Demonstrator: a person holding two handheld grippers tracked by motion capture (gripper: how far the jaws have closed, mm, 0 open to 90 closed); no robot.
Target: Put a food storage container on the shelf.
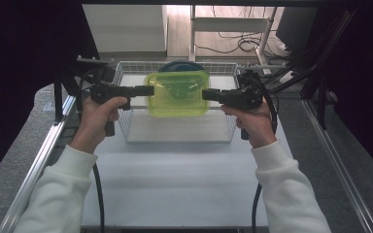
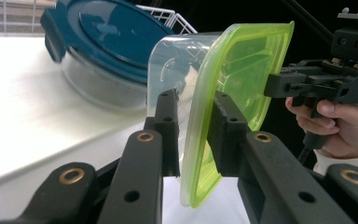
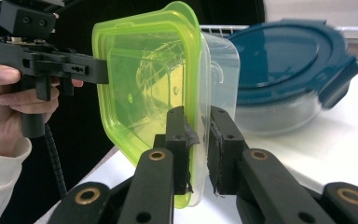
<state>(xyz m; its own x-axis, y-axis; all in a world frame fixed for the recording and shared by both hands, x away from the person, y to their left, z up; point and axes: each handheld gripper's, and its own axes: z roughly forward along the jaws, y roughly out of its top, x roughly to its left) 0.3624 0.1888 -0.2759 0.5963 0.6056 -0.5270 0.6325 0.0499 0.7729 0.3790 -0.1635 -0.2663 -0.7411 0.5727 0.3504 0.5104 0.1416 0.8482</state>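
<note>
Two claws [image 1: 148,91] [image 1: 205,93] grip one green-lidded container [image 1: 177,94].

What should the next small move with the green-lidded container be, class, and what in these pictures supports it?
Probably lower it straight down together. The left gripper and right gripper each clamp an opposite edge of the green-lidded container, which hangs level above the wire basket, beside the blue-lidded bowl, so uneven motion may twist it.
</note>
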